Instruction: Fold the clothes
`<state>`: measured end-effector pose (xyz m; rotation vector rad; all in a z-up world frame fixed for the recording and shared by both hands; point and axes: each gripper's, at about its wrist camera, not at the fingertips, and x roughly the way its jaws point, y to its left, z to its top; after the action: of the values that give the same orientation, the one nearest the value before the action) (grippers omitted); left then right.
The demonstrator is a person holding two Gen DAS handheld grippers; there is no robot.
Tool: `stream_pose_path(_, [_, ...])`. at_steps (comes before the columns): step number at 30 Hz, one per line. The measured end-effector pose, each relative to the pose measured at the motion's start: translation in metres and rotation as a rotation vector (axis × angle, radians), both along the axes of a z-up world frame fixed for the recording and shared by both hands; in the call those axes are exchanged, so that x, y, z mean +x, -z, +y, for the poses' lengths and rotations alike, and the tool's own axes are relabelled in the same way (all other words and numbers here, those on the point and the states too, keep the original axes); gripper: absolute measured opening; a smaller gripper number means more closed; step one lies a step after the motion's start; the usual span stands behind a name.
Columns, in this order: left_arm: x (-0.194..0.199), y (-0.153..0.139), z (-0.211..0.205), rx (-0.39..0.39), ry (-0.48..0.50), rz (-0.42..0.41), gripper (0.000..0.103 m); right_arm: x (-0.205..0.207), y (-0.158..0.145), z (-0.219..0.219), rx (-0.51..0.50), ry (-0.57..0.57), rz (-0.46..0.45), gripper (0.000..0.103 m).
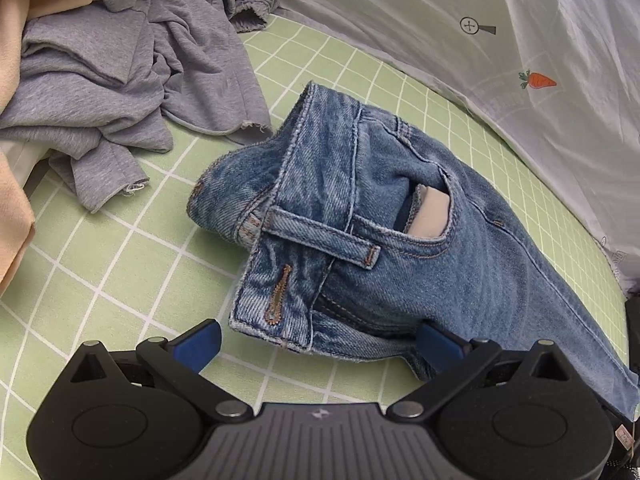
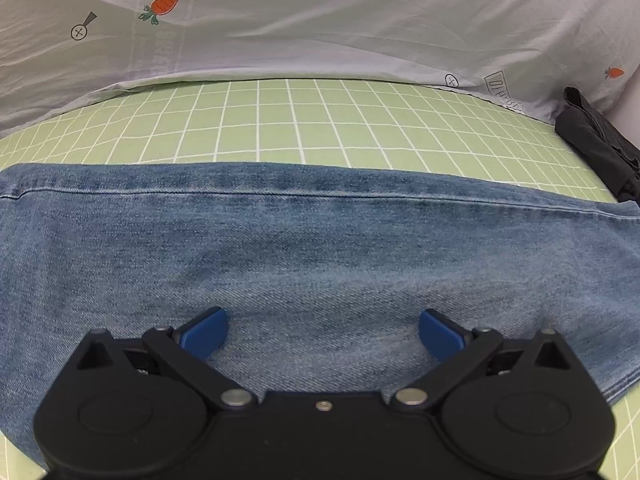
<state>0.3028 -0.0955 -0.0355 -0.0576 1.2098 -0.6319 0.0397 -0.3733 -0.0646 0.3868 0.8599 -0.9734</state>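
Blue jeans (image 1: 392, 232) lie on the green checked sheet (image 1: 100, 264), waistband rumpled and turned toward me, a pale pocket lining showing. My left gripper (image 1: 320, 344) hovers open just in front of the waistband corner, blue fingertips (image 1: 202, 342) apart with nothing between them. In the right wrist view the jeans' leg (image 2: 304, 248) lies flat across the frame. My right gripper (image 2: 323, 334) is open above the denim, holding nothing.
A heap of grey clothes (image 1: 120, 80) and a peach garment (image 1: 16, 184) lie at the back left. A white duvet with carrot prints (image 1: 500, 40) (image 2: 320, 20) borders the far side. A dark folded garment (image 2: 596, 148) sits at the right edge.
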Motion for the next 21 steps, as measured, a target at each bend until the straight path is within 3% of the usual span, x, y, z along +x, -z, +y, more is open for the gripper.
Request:
stream_pose_path(6, [0.006, -0.001, 0.008, -0.139, -0.088, 0.033, 0.102, -0.005, 0.002, -0.001, 0.018, 0.024, -0.036, 0.103])
stream_pose_path(15, [0.023, 0.011, -0.021, -0.069, -0.155, 0.026, 0.102, -0.01, 0.005, -0.002, 0.031, 0.038, -0.063, 0.103])
stream_pose_path(18, [0.024, 0.014, -0.024, -0.064, -0.187, 0.026, 0.094, -0.01, 0.006, -0.001, 0.022, 0.04, -0.069, 0.103])
stream_pose_path(21, [0.021, 0.011, -0.032, -0.023, -0.154, -0.003, 0.075, -0.011, 0.006, 0.0, 0.016, 0.04, -0.074, 0.103])
